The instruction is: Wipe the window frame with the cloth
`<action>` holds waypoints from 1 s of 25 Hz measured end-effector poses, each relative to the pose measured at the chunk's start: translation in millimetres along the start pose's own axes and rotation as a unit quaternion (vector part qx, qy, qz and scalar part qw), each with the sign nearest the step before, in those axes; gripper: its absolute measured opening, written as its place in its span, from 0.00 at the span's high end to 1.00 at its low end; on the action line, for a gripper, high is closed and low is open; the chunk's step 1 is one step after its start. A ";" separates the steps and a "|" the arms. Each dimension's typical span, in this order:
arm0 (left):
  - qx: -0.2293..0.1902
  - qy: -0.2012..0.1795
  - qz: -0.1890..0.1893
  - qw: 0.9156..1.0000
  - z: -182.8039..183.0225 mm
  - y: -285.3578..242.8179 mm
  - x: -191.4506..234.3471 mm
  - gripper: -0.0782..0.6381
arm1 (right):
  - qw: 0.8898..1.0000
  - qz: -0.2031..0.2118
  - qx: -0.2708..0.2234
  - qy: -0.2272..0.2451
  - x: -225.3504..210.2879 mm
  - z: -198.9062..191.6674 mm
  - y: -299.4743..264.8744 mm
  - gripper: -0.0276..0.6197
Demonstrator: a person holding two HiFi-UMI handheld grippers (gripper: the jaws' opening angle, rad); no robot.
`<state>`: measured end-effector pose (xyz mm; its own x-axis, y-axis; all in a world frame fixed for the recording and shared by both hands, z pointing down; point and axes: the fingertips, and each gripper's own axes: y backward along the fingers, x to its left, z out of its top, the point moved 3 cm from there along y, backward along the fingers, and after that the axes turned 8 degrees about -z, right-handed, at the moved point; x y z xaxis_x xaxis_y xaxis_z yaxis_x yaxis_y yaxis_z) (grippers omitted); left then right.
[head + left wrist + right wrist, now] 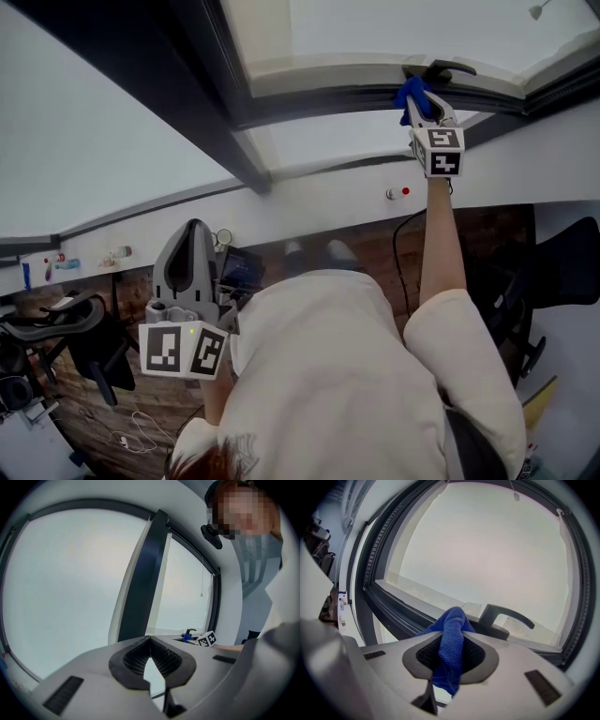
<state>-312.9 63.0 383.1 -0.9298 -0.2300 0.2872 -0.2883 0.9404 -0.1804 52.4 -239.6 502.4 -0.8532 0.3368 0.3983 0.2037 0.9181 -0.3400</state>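
In the head view my right gripper (424,105) is stretched out to the dark window frame (319,94) and is shut on a blue cloth (412,94). The cloth touches the frame just beside the black window handle (452,67). The right gripper view shows the cloth (452,630) bunched between the jaws of that gripper (452,644), with the handle (501,618) right behind it and the frame rail (398,613) running left. My left gripper (194,230) is held low by the person's torso, shut with nothing in it (150,641), far from the frame.
A thick dark mullion (216,103) divides the panes to the left. A white sill (328,197) carries small bottles (66,264) at its left end. Black office chairs stand on the wooden floor at left (66,323) and right (553,272). A white cable (141,436) lies on the floor.
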 end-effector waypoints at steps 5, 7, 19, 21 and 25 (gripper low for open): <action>0.016 -0.006 -0.013 1.000 -7.2 -20.2 -21.3 0.88 | 1.000 0.007 -0.011 -0.001 -5.5 -1.5 -1.3 0.84; 0.027 -0.009 -0.014 0.999 -9.5 -30.5 -37.3 0.88 | 1.000 0.022 -0.011 -0.003 -2.5 -5.9 -0.3 0.84; 0.028 0.005 -0.057 0.998 -46.2 -169.7 -225.4 0.88 | 0.983 0.139 -0.115 -0.030 -81.4 -9.7 51.1 0.84; 0.021 0.005 -0.053 0.998 -52.0 -186.2 -249.6 0.88 | 0.982 0.137 -0.127 -0.027 -115.2 -14.0 54.9 0.84; 0.021 0.007 -0.057 0.998 -65.5 -207.1 -288.2 0.88 | 0.985 0.101 -0.142 -0.012 -187.3 -19.0 62.7 0.84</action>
<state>29.8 -49.0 399.3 -0.8873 -0.3306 0.3215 -0.4012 0.8971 -0.1848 234.1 -241.2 422.6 -0.7920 0.5162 0.3260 0.4931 0.8557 -0.1568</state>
